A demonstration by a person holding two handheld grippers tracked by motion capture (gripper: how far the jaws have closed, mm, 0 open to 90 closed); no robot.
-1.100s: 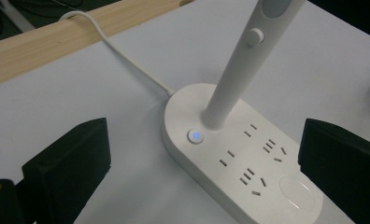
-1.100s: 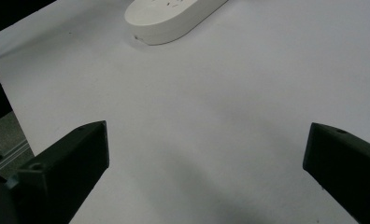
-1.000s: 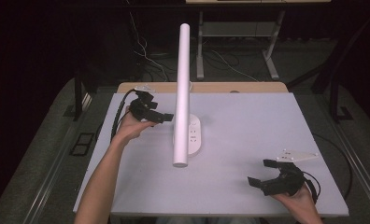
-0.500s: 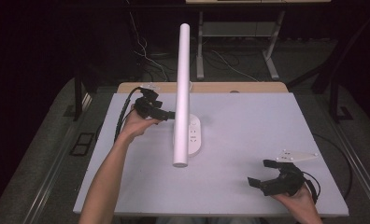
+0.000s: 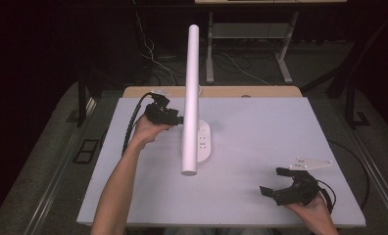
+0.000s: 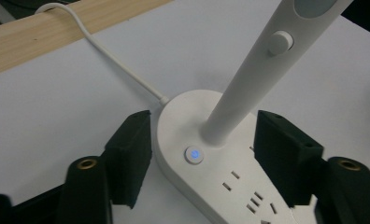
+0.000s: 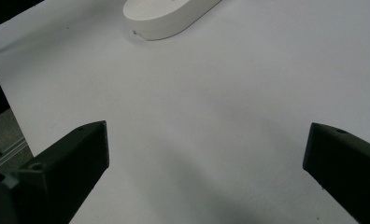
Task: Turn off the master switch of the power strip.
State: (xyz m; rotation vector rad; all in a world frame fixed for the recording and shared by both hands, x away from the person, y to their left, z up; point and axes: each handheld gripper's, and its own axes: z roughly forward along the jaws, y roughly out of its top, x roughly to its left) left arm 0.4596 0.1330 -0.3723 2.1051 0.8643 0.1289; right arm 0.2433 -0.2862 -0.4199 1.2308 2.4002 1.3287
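White desk lamp with an oval plastic base (image 5: pixel 202 143) stands near the centre of the pale lilac-white worktop (image 5: pixel 260 137), slightly left of middle; its long white cylindrical arm (image 5: pixel 190 98) rises from the far end of the base. In the left claw view the base (image 6: pixel 206 158) shows a small round button lit blue (image 6: pixel 194 154), socket slots nearer the camera, a round white knob (image 6: pixel 279 43) higher on the stem, and a white power cord (image 6: pixel 122 70) running from the base's far end toward the light wooden strip (image 6: pixel 57 32) at the worktop's far edge. Left claw (image 5: pixel 175 119), (image 6: pixel 202 158) sits at the left side of the lamp, jaws apart, straddling the base's far end; contact with the base cannot be told. Right claw (image 5: pixel 275 182), (image 7: pixel 206 158) is held over the near right part of the worktop, well apart from the lamp, jaws wide apart with nothing between them.
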